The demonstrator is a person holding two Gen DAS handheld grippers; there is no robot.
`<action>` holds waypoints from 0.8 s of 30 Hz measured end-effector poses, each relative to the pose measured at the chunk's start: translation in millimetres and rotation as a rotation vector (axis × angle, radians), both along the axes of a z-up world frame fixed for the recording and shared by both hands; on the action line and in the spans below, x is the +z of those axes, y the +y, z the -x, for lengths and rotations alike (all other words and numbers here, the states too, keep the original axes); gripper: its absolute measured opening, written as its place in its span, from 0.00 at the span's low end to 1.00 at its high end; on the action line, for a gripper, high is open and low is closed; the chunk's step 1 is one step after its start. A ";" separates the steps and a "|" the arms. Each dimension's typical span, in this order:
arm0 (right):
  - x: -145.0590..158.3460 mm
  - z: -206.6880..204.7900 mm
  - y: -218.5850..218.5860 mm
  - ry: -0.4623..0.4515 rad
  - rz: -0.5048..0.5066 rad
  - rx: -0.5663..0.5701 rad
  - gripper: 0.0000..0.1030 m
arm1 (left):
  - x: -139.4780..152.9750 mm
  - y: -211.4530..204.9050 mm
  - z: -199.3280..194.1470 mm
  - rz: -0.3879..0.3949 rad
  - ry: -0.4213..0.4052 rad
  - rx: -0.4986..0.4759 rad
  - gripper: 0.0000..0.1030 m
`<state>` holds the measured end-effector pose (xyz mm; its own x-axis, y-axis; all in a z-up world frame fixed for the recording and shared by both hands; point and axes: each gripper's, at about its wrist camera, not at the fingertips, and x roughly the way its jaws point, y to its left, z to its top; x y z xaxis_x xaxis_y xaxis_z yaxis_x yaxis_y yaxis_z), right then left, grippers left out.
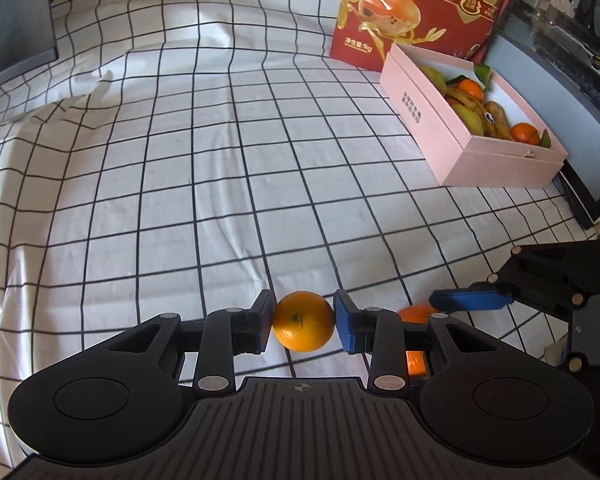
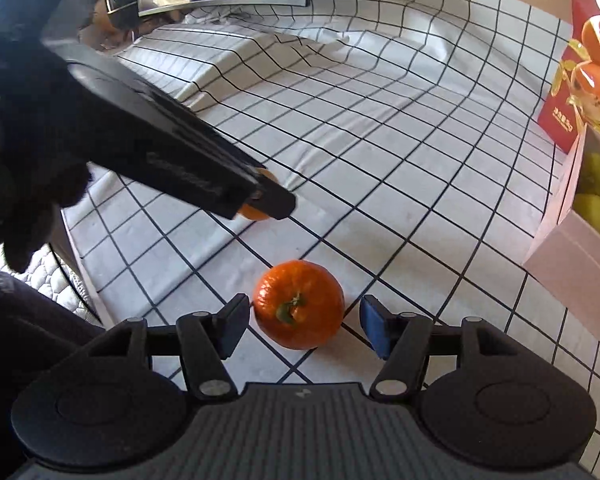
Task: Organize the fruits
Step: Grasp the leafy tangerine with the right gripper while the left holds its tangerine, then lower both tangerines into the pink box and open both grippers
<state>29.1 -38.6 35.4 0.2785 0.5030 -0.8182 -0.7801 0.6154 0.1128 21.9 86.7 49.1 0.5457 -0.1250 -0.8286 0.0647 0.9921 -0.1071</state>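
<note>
My left gripper (image 1: 303, 320) is shut on a small orange (image 1: 303, 326), its pads pressing both sides and holding it just above the checked cloth. From the right wrist view the same gripper (image 2: 268, 200) comes in from the upper left with that orange (image 2: 256, 213) peeking out. A deeper orange tangerine (image 2: 299, 305) with a green stem lies on the cloth between the fingers of my right gripper (image 2: 300, 320), which is open; a gap shows at the right pad. In the left wrist view that tangerine (image 1: 416, 314) sits under a blue finger (image 1: 468, 300) of the right gripper.
A pink open box (image 1: 476, 136) at the right holds bananas, green fruit and tangerines; its corner (image 2: 572, 248) shows in the right wrist view. Behind it stands a red carton (image 1: 404, 12). The checked cloth (image 1: 220, 160) is wrinkled at the far left. A dark screen (image 1: 12, 20) stands at the back left.
</note>
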 end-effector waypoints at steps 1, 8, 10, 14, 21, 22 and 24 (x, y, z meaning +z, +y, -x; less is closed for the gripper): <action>-0.1 0.0 -0.8 0.004 -0.004 -0.004 0.58 | 0.0 -0.7 1.3 0.000 -0.001 -0.001 0.36; 35.2 -11.2 -34.3 0.034 -0.092 -0.102 0.45 | 34.5 -9.8 -10.2 0.070 -0.105 -0.024 0.36; 65.2 -19.8 -61.8 -0.018 -0.141 -0.173 0.45 | 60.8 -18.7 -25.8 0.124 -0.179 -0.051 0.36; 103.8 -24.9 -103.7 -0.169 -0.119 -0.297 0.45 | 114.1 -52.3 -70.2 0.164 -0.302 -0.143 0.36; 95.8 -19.3 -165.3 -0.187 -0.114 -0.456 0.46 | 135.3 -126.8 -180.1 0.167 -0.303 -0.216 0.36; 90.5 -19.7 -171.7 -0.175 -0.123 -0.470 0.46 | 128.6 -136.2 -195.7 0.180 -0.281 -0.213 0.36; 80.4 -21.4 -182.8 -0.146 -0.143 -0.499 0.46 | 108.8 -152.7 -227.2 0.202 -0.225 -0.210 0.36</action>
